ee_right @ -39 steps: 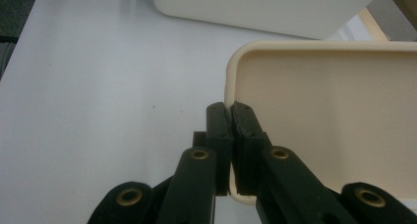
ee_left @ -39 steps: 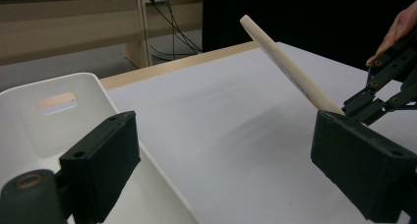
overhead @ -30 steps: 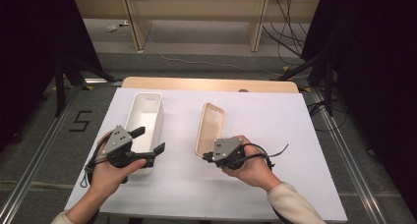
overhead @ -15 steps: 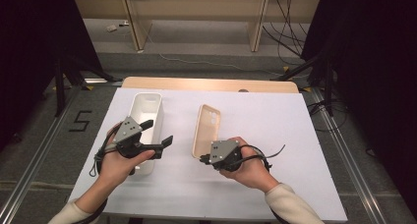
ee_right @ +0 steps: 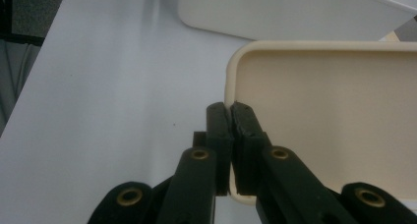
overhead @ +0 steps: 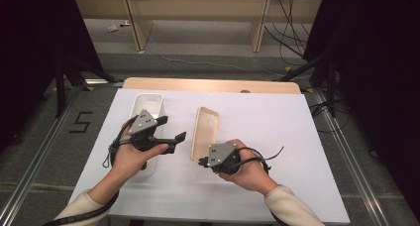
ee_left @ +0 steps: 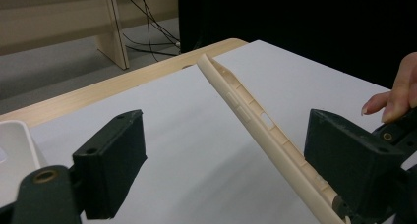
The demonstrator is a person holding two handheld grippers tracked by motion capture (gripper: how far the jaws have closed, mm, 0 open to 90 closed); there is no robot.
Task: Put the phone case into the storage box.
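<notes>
Right gripper (overhead: pixel 202 162) is clamped on the near rim of the beige lid (overhead: pixel 204 132), jaws pinched tight on the edge wall; in the right gripper view (ee_right: pixel 231 117) you can see the pads biting the rim close to a corner. The lid is tilted up on its long edge, off the white table sheet (overhead: pixel 277 137), well right of the white container (overhead: pixel 147 104) at the left of the table.

Left gripper (overhead: pixel 174 129) stands wide with nothing held, jaws have just been closing a little. In the left gripper view (ee_left: pixel 226 160) the lid's long edge runs diagonally between the jaws, close to the right-hand pad (ee_left: pixel 344 160), no contact that I can confirm.

My read: you're handing the lid's free side to the left gripper so both can carry it over the container.

How to do it cleanly:
- Keep the right clamp steady; a corner pinch gives little hold against twist.
- Centre the lid edge between the left jaws before closing; right now it sits off to one pad and would get pushed sideways.
- Take the rim wall square, pads flat on both faces, not on the ribbed notches.
- Close slowly; thin plastic will flex and can pop out of the right pinch.
- Don't swing toward the container until both grips hold.
</notes>
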